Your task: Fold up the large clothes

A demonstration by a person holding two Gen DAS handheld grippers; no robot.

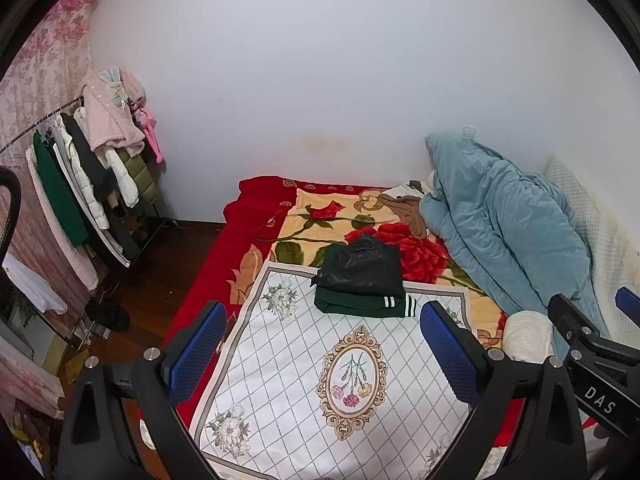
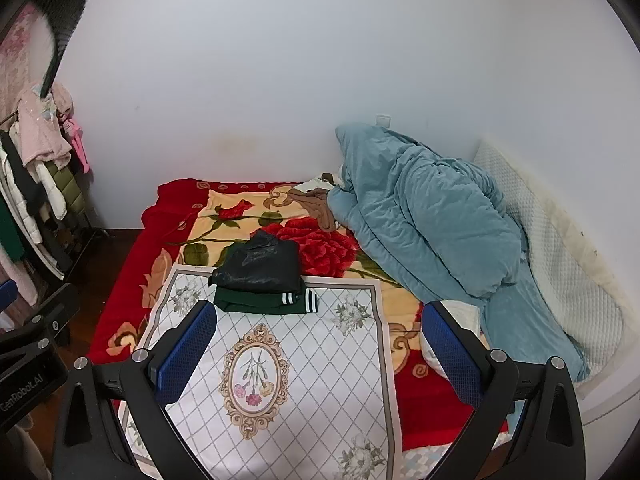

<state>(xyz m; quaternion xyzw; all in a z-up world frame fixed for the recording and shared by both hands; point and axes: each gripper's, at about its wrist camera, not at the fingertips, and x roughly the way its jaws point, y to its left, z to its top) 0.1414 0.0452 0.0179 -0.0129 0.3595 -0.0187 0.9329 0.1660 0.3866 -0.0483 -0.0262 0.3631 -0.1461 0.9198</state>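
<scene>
While both grippers hang above the near end of the bed, neither one touches any fabric. The left gripper (image 1: 324, 344) has its blue-padded fingers spread wide with nothing between them; the right gripper (image 2: 316, 344) is the same, fingers apart and empty.

Two garments are already folded and stacked at the far edge of the white floral cloth (image 2: 280, 380): a black jacket (image 2: 260, 266) lies on top of a green garment with white-striped cuffs (image 2: 266, 302). The cloth itself lies flat over the red rose blanket (image 2: 320, 248), and its near area is bare.

Judgement of step: this appears to be a gap between garments. Two items are done and no unfolded item lies on the work surface.

Next move, as judged: fetch another large garment. Candidates are the coats on the clothes rack (image 1: 92, 176) at the left, or the brown item (image 2: 316, 204) beside the blue duvet (image 2: 432, 232). Either calls for a long reach, then spreading the garment flat on the cloth short of the stack.
</scene>
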